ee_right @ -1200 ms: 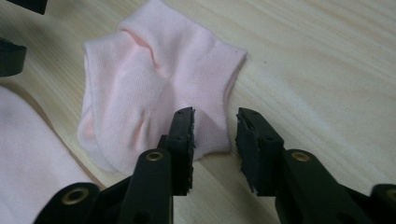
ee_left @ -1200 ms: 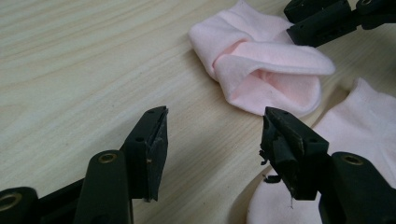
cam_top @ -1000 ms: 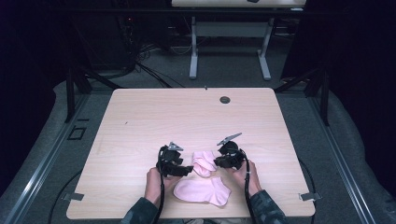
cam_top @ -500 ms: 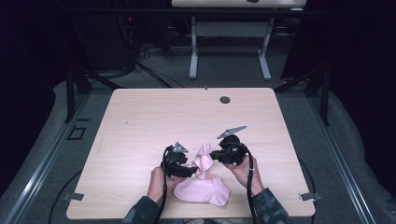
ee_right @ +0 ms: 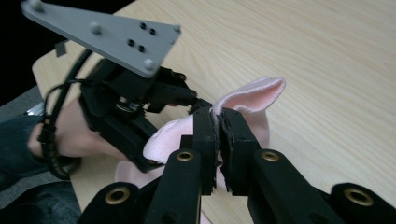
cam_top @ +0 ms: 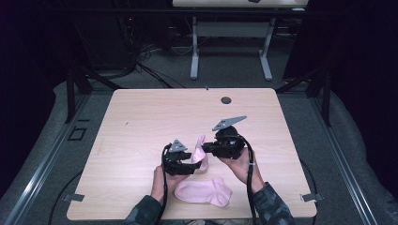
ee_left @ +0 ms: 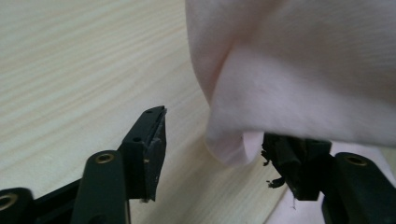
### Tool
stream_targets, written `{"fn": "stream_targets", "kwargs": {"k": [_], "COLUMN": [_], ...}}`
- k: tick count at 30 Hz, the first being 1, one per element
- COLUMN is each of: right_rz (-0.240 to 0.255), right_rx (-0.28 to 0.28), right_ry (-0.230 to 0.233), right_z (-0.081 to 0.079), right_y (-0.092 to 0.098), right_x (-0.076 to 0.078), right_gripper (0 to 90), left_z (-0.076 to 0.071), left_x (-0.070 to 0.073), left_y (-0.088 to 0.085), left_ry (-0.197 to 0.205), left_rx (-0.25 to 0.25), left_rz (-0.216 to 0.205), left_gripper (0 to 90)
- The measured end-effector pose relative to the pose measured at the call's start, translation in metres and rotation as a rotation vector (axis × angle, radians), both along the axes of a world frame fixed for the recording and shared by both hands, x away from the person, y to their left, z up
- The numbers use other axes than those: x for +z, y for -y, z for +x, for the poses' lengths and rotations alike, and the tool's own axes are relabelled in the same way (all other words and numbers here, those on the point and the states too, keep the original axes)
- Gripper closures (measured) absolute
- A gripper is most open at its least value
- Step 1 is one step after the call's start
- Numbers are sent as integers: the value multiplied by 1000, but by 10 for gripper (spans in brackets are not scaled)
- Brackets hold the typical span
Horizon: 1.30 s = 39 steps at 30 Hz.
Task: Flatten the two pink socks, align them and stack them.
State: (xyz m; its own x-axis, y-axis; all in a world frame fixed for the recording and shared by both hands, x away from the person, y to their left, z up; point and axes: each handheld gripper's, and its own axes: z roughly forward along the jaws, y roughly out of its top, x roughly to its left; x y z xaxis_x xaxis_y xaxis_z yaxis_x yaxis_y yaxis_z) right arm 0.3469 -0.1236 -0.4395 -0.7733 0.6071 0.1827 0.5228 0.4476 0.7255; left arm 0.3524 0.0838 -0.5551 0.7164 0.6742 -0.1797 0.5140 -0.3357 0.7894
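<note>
- Overhead, a pink sock [cam_top: 200, 152] is seen lifted off the table [cam_top: 141, 122] between both grippers, and a second sock [cam_top: 204, 192] is seen flat at the near edge.
- Closer, the right gripper [ee_right: 218, 126] is shown clamped on the sock's cuff.
- Up close, the left gripper [ee_left: 219, 149] is shown parted, its jaws having just been closing, with the sock's hanging fold between them, unpressed.

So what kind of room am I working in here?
Likely a lab or recording workspace, not a home: a bare wooden table on grey carpet, black curtains around it, cables on the floor and another table's legs behind.
</note>
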Motion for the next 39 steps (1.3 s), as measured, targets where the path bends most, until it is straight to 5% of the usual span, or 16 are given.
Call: {"fn": "stream_targets", "kwargs": {"k": [2, 6, 10, 12, 18, 27, 32, 34, 39], "right_rz": [16, 19, 34, 40, 66, 48, 18, 7, -10], "right_rx": [12, 11, 6, 3, -2, -5, -5, 5, 7], "right_ry": [3, 5, 3, 2, -12, -30, -29, -29, -28], "right_z": [-3, -4, -5, -8, -12, -19, -26, -30, -35], "right_y": [0, 3, 6, 8, 15, 18, 21, 24, 25], "right_x": [3, 3, 2, 0, -10, -23, -27, -28, -29], "right_gripper": [849, 849, 849, 849, 850, 850, 850, 850, 850], "left_z": [0, -2, -5, -13, -33, -55, -71, -81, -93], "left_x": [2, 5, 10, 18, 27, 31, 39, 44, 52], "left_y": [-4, -10, -17, -23, -27, -30, -25, -19, -16], "left_ry": [32, 85, 111, 150, 209, 209, 233, 259, 282], "left_rx": [34, 87, 107, 127, 130, 121, 109, 99, 74], "left_rz": [-28, -21, 8, 61, 178, 227, 279, 339, 374], "left_gripper": [589, 717, 813, 871, 874, 876, 876, 876, 875]}}
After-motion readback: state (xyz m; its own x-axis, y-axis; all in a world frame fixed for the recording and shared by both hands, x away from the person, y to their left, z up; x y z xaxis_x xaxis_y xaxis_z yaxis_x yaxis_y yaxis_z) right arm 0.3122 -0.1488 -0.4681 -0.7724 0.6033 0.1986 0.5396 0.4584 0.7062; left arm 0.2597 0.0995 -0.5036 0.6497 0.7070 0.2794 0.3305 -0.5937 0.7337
